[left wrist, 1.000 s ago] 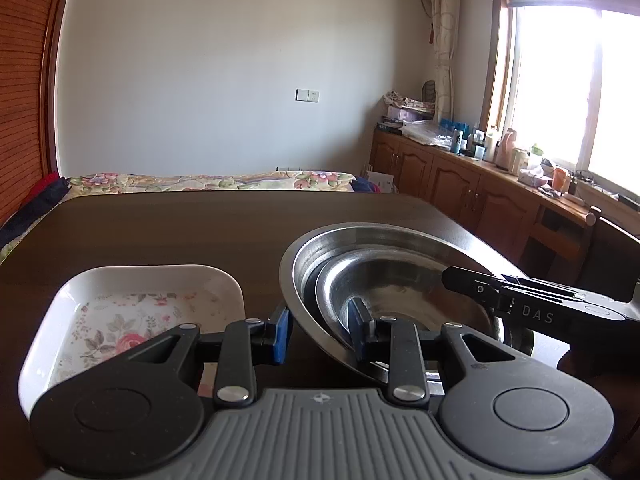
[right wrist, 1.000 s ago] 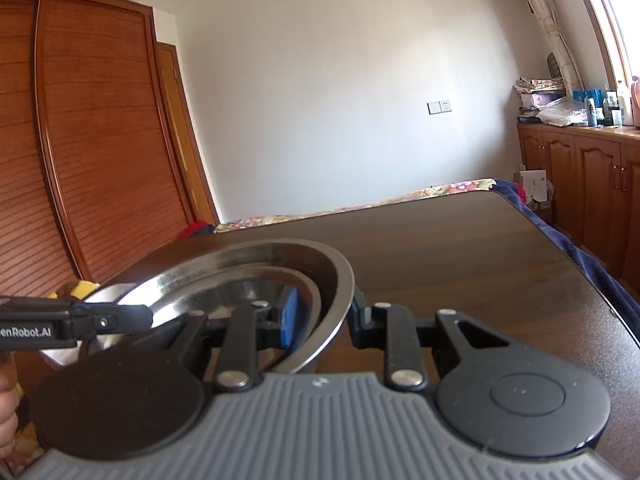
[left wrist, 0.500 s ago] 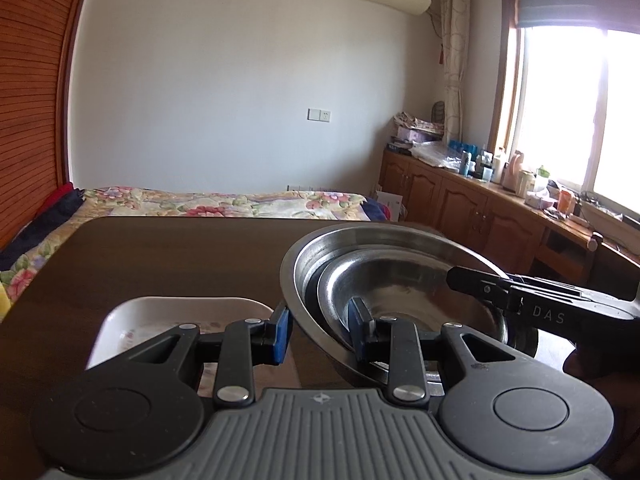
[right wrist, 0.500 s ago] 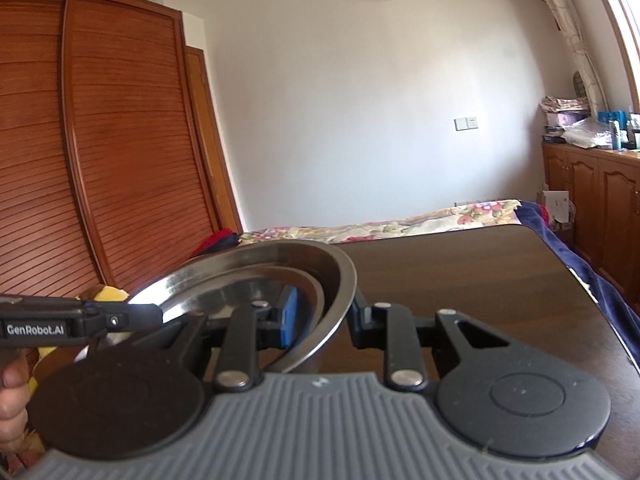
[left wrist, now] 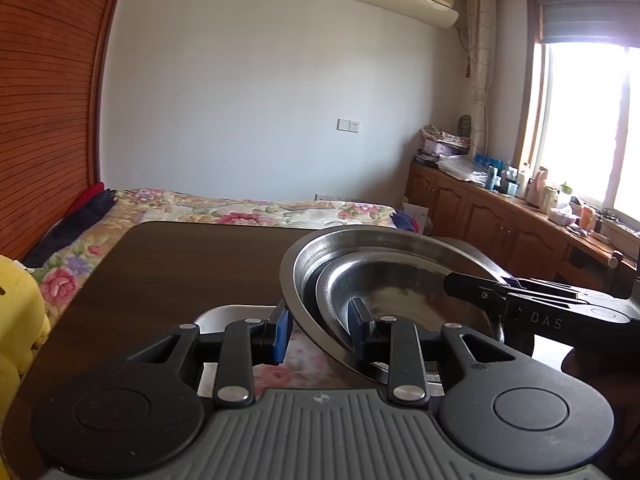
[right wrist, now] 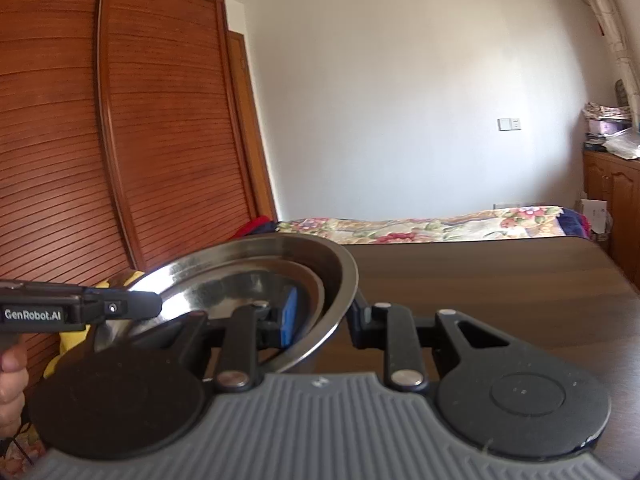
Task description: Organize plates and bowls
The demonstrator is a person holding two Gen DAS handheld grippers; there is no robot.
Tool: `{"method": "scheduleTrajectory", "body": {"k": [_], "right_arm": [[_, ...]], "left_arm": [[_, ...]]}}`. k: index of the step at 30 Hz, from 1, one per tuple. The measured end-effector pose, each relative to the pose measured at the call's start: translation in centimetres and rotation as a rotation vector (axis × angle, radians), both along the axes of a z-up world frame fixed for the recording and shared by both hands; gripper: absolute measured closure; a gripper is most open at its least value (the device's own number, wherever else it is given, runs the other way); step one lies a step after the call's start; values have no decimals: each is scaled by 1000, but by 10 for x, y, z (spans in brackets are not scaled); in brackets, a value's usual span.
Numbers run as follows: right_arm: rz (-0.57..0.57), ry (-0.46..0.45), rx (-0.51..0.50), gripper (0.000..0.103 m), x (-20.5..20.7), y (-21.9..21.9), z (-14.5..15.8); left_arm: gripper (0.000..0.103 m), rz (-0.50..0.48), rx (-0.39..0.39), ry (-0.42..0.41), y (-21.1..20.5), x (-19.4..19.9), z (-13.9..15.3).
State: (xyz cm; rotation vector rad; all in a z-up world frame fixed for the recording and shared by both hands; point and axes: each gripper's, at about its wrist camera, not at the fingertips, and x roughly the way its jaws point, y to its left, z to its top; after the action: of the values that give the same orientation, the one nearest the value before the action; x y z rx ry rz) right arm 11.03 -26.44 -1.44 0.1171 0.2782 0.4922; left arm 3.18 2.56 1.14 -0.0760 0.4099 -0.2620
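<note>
Both grippers are carrying 1 nested stack: a large steel bowl (left wrist: pixel 384 256) with a smaller steel bowl (left wrist: pixel 400 296) seated inside it.

The left gripper (left wrist: pixel 318 330) is pinching the large bowl's near-left rim, with 1 pad outside the wall and 1 inside. The right gripper (right wrist: pixel 324 316) is pinching the opposite rim in the same manner, its blue pad inside the bowl. Gripping 2 opposing rim points is probably keeping the stack from tipping and the inner bowl from sliding out.

The stack is hanging above the dark table (left wrist: pixel 180 264), apparently clear of its surface. Below and left of the large bowl, a floral rectangular dish (left wrist: pixel 236 314) is lying on the table, partly hidden. The stack is tilting slightly.
</note>
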Motion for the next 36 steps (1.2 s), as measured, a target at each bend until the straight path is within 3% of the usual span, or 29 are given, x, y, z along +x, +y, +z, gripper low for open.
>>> {"method": "scheduleTrajectory", "body": {"k": [16, 36], "right_arm": [[74, 67, -41, 74, 15, 36, -7], [114, 92, -78, 74, 14, 52, -12]], "left_arm": [[71, 53, -29, 31, 39, 9, -8], [71, 60, -36, 80, 54, 10, -22]]}}
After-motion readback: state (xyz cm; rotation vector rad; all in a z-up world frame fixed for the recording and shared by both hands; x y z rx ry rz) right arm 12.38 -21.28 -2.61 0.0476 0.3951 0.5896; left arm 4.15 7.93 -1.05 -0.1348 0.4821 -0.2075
